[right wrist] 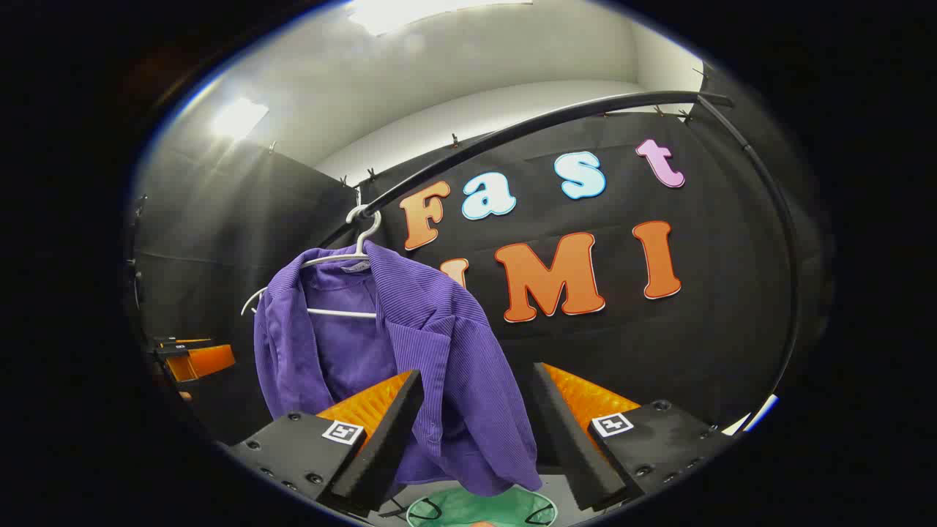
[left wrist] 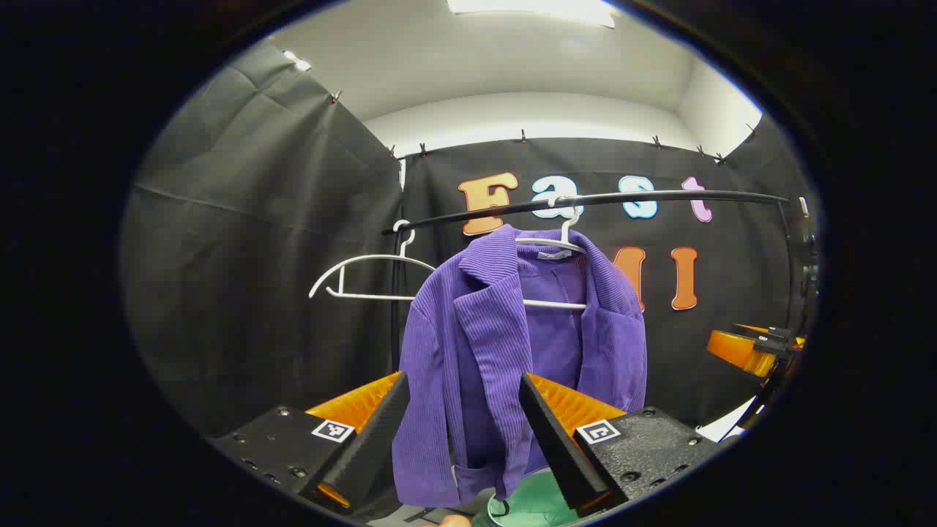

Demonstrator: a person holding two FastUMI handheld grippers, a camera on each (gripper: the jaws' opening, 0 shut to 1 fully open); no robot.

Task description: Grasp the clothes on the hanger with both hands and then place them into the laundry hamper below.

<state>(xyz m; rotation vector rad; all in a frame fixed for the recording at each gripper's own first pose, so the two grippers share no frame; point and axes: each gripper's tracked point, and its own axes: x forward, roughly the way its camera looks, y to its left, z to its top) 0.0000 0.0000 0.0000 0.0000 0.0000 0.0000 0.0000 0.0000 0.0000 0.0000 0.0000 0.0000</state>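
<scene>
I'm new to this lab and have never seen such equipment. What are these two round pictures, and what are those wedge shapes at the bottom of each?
Each picture comes from a fisheye camera riding on a handheld two-finger gripper; a person holds one in each hand. The wedges are that gripper's own fingers. In the left gripper view, the left gripper stands open in front of a purple corduroy jacket, not gripping it. The jacket hangs on a white hanger from a black rail; an empty white hanger hangs beside it. In the right gripper view, the right gripper is also open, nothing held. Below the jacket sits a green laundry hamper, where the jacket should go.
</scene>
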